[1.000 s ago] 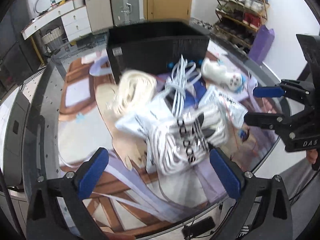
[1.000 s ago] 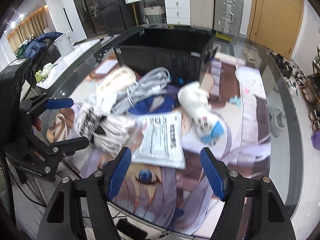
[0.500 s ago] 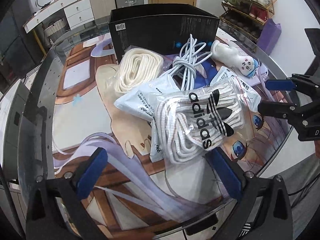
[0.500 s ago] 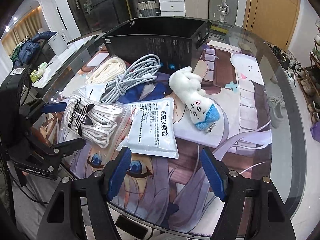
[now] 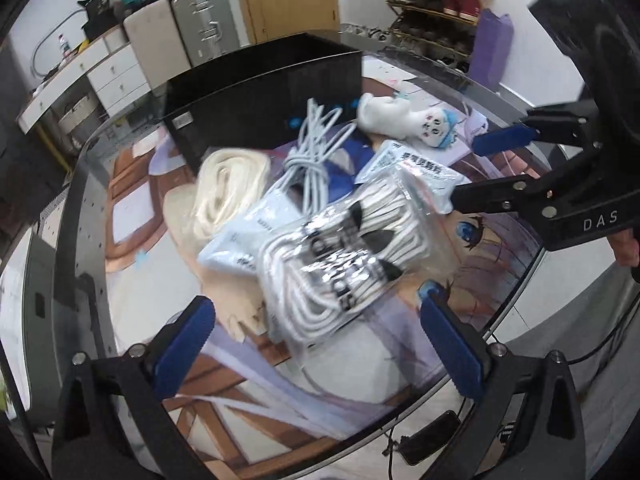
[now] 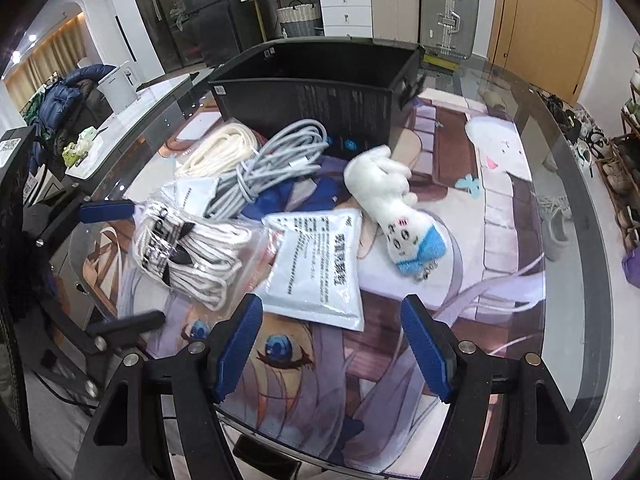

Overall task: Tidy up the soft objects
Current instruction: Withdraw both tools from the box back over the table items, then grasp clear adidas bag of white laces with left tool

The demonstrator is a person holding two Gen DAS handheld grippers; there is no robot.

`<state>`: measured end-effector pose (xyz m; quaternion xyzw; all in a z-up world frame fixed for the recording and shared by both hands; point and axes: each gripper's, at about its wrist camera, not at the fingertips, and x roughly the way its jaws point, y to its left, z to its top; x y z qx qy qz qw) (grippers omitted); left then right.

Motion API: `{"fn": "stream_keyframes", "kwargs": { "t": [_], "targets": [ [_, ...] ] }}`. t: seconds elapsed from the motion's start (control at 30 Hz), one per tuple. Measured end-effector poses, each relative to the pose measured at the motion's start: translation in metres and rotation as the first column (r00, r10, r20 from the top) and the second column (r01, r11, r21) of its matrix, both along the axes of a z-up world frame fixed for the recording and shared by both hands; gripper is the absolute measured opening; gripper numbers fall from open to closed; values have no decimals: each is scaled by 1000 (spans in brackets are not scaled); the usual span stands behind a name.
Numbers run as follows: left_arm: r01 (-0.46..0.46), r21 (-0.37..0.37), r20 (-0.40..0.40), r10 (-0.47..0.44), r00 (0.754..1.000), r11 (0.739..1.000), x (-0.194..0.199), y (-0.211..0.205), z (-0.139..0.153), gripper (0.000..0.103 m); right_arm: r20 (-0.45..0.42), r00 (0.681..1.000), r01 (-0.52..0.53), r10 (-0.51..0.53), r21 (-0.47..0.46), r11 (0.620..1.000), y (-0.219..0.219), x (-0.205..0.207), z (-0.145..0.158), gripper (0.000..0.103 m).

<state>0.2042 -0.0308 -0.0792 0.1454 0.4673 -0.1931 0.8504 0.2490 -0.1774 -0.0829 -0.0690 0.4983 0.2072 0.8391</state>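
A clear bag of white rope with a black logo (image 5: 340, 264) (image 6: 188, 248) lies on the printed mat. Its near end sits between the fingers of my open left gripper (image 5: 316, 332) (image 6: 120, 266), whose pads stand clear of it. Behind it lie a cream rope coil (image 5: 228, 188) (image 6: 216, 152), a grey cable bundle (image 5: 316, 156) (image 6: 276, 164) and a white plush toy (image 5: 404, 124) (image 6: 396, 212). A flat white pouch (image 6: 320, 268) lies just ahead of my open right gripper (image 6: 332, 344) (image 5: 492, 168), which holds nothing. An open black box (image 5: 272, 92) (image 6: 312, 92) stands at the back.
The round glass table's edge (image 6: 580, 320) curves close on the right and near side. A second white pouch (image 5: 240, 240) lies half under the rope bag. Off the table stand suitcases (image 6: 448, 12), a white cabinet (image 6: 336, 4) and a shoe rack (image 5: 436, 8).
The left gripper has rolled and shifted sideways, so its view is now tilted and blurred. The right gripper holds still since half a second ago. The objects lie where they were.
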Motion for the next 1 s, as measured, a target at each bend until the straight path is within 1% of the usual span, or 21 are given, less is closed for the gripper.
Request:
{"fn": "stream_keyframes", "kwargs": {
  "t": [0.07,0.17,0.23,0.37,0.5,0.57,0.67,0.77,0.9,1.0],
  "targets": [
    [5,-3,-16,-5,1000,1000,1,-2,-2,102,19,1000,0,0,-11,1000,4,2,3,73],
    [-5,49,7,4,1000,999,2,-2,-3,100,59,998,-2,3,-18,1000,11,13,10,73],
    [-16,62,8,16,1000,998,4,2,-2,100,72,997,-1,3,-32,999,15,21,11,73],
    [-47,53,-15,47,999,997,7,16,-4,100,121,992,-8,20,-96,995,28,37,15,73],
    [-89,105,-6,91,996,990,12,24,-7,100,124,992,-8,28,-158,987,32,45,8,73],
    [-112,98,-8,114,994,989,15,29,-7,100,107,993,-36,55,-169,985,37,43,3,73],
    [-127,68,-18,128,992,990,19,35,-4,100,109,990,-71,91,-171,983,43,34,1,73],
    [-158,68,-13,159,987,985,24,40,-3,100,104,985,-119,138,-174,978,50,24,0,73],
    [-232,49,-15,233,972,971,32,52,1,101,102,977,-167,189,-187,968,63,12,-2,73],
    [-274,33,-14,275,961,961,38,58,3,101,93,973,-195,214,-179,964,73,3,-5,73]
  ]
}}
